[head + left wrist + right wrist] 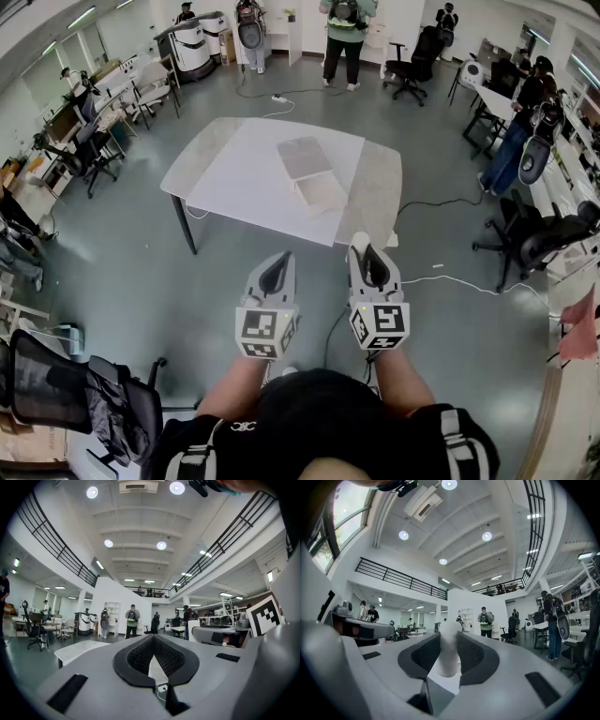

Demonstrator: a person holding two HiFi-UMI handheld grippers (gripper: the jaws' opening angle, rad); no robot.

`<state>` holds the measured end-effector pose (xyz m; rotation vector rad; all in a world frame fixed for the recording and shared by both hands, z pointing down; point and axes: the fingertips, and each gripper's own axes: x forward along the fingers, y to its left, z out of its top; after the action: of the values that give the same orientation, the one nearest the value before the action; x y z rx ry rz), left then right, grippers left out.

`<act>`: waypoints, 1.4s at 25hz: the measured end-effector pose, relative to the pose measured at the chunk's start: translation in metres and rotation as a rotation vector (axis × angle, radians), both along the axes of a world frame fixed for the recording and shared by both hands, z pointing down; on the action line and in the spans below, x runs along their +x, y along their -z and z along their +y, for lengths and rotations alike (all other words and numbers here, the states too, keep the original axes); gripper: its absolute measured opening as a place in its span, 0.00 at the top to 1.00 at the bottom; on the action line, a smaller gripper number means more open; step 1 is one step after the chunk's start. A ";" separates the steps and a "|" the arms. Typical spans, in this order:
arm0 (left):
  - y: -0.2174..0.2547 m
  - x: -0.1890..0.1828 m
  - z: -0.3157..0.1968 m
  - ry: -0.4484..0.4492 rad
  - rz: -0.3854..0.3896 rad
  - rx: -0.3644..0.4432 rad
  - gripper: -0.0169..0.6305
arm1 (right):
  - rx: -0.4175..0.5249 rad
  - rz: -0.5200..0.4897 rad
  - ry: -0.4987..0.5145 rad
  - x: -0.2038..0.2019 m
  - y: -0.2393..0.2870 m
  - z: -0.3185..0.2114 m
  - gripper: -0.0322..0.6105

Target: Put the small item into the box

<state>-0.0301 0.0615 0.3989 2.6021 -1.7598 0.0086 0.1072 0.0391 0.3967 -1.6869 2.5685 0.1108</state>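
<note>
The right claw (pixel 449 637) is closed on the small item (pixel 448 658), a pale white piece standing upright between its dark pads. The left claw (pixel 153 638) has its tips together with nothing between them. Both claws are held side by side over the grey floor (pixel 122 272), short of the bench (pixel 234 183), which lies at 12 o'clock from them. Right of the bench's middle sits the white box (pixel 320 194), open, with its lid (pixel 303 156) lying flat against it at its 12 o'clock side. Item and box are well apart
</note>
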 end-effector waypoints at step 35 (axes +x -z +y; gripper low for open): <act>-0.005 -0.060 -0.015 -0.084 0.038 -0.020 0.97 | 0.016 -0.034 -0.044 -0.065 0.001 -0.008 0.77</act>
<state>-0.0902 0.0462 0.4039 2.6414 -1.6289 -0.0232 0.0419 0.0312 0.3954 -1.7249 2.5005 0.1041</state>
